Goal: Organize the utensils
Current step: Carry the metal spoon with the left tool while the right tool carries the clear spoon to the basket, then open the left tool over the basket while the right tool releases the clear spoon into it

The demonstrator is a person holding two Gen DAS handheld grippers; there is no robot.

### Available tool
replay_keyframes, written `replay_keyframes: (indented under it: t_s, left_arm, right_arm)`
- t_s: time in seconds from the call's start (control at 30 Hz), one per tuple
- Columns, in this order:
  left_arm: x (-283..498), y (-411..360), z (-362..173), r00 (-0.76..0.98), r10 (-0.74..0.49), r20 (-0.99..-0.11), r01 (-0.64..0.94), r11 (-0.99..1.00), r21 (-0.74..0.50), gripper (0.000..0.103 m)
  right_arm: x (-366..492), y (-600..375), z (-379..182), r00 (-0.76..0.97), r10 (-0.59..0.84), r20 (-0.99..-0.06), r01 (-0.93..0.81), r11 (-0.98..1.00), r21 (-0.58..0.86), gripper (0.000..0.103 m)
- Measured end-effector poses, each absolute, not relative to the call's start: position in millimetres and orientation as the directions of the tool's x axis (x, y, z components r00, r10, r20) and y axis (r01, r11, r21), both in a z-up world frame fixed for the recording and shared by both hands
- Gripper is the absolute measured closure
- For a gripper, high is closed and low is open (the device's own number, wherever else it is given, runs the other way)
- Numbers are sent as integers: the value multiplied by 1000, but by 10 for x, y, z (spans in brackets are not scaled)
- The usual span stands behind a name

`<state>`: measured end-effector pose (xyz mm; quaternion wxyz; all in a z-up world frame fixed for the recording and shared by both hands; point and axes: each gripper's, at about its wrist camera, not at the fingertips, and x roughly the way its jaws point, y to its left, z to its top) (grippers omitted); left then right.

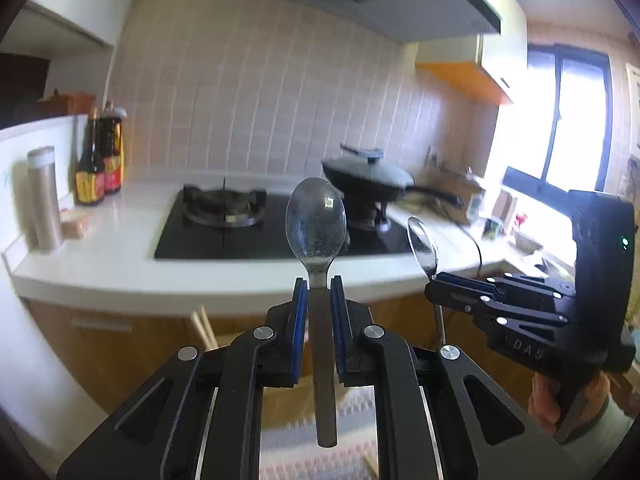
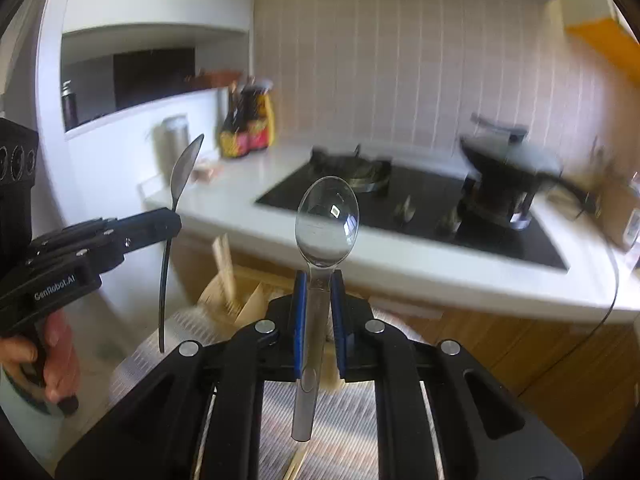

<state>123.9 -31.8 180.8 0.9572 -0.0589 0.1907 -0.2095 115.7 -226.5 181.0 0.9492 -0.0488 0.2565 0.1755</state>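
left tool [image 1: 319,286] clamped on a metal spoon [image 1: 316,222], right tool [image 2: 319,280] clamped on a clear plastic spoon [image 2: 327,220], both bowls up, near the white desk [image 1: 120,260].

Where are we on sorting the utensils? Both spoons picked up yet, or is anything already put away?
Picked up, not put away. The left hand-held gripper is shut on the metal spoon, the right hand-held gripper on the clear plastic spoon, both bowl-up in front of the countertop. No spoon is seen stowed. A wooden organizer shows below, blurred; placing both remains.
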Motion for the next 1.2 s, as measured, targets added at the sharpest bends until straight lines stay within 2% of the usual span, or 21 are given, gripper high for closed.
replay_keyframes:
  t_s: [0.23, 0.4, 0.6, 0.97, 1.07, 1.13, 1.17, 1.2]
  left_arm:
    - [1457, -283, 1752, 893, -420, -162, 382, 897, -221, 93]
    - [1592, -307, 1572, 921, -373, -110, 344, 914, -216, 93]
    - [1818, -377, 1247, 933, -335, -134, 306, 931, -201, 93]
    - [1967, -338, 882, 918, -355, -175, 315, 923, -220, 92]
    - [1930, -307, 863, 910, -370, -189, 327, 918, -222, 87]
    - [1882, -283, 862, 906, -376, -196, 333, 917, -219, 86]
    - [1854, -275, 861, 904, -380, -199, 337, 916, -218, 83]
    - [1826, -261, 864, 902, -384, -200, 341, 915, -218, 75]
  right_arm:
    - [1493, -2245, 1806, 890, 271, -366, -299, 954, -21, 93]
    - [1774, -2270, 1577, 905, 278, -321, -288, 957, 16, 93]
    - [2039, -2216, 1238, 899, 275, -341, -281, 959, 31, 93]
    - [2075, -2174, 948, 885, 272, -377, -289, 957, 12, 92]
    - [2064, -2212, 927, 859, 306, -410, -317, 947, 43, 92]
    - [2040, -2251, 907, 840, 331, -431, -334, 940, 71, 90]
    - [2022, -2264, 903, 834, 337, -436, -337, 938, 80, 85]
    - [2001, -2292, 900, 822, 352, -447, -345, 933, 100, 76]
